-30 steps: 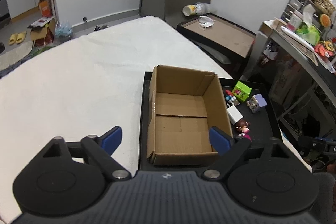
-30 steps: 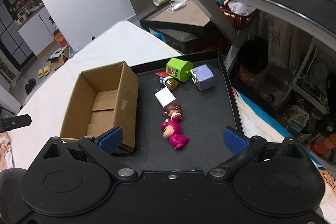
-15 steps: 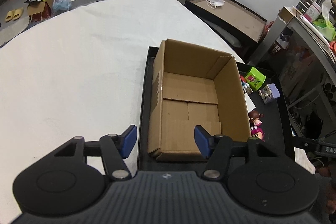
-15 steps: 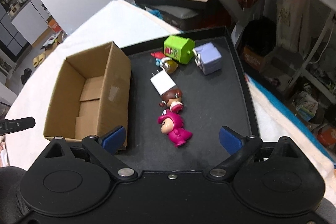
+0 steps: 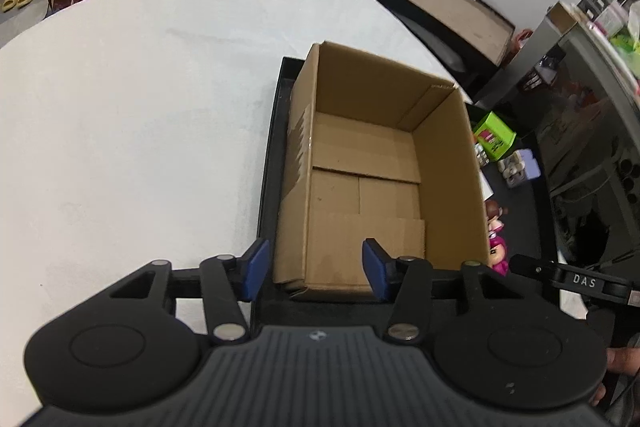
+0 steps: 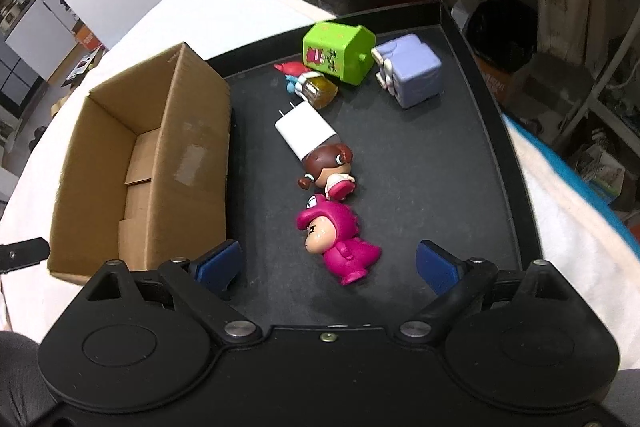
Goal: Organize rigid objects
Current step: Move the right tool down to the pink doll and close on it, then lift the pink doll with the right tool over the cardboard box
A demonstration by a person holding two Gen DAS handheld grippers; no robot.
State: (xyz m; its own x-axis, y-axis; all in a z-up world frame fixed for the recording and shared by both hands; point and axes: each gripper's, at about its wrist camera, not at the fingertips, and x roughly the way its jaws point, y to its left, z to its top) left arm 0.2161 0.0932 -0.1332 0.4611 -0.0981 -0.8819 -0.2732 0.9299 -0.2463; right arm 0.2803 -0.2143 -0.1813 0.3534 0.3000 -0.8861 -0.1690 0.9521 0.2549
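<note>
Your left gripper (image 5: 314,269) sits low in its frame with its blue pads spread apart, straddling the near left corner of the cardboard box (image 5: 372,171); nothing is held between them. The box fills the centre of that view, open-topped, with only its folded bottom flaps showing inside. It stands on the left portion of the black tray (image 6: 420,163), which rests on a white cloth surface (image 5: 140,107).

In the right wrist view the box occupies the left of the frame. Right of it, toys lie loose on the tray. At centre, a white charger plug (image 6: 305,131) touches a brown-haired doll (image 6: 328,169), and just below that lies a pink figure (image 6: 340,239) on its side. Toward the upper centre, a small jar-like toy (image 6: 316,89) sits just beside a green house-shaped block (image 6: 338,53), and a lavender cube (image 6: 410,75) lies at upper right.

Your right gripper (image 6: 328,263) hovers at the lower centre, pads wide apart, either side of the pink figure without touching it.
</note>
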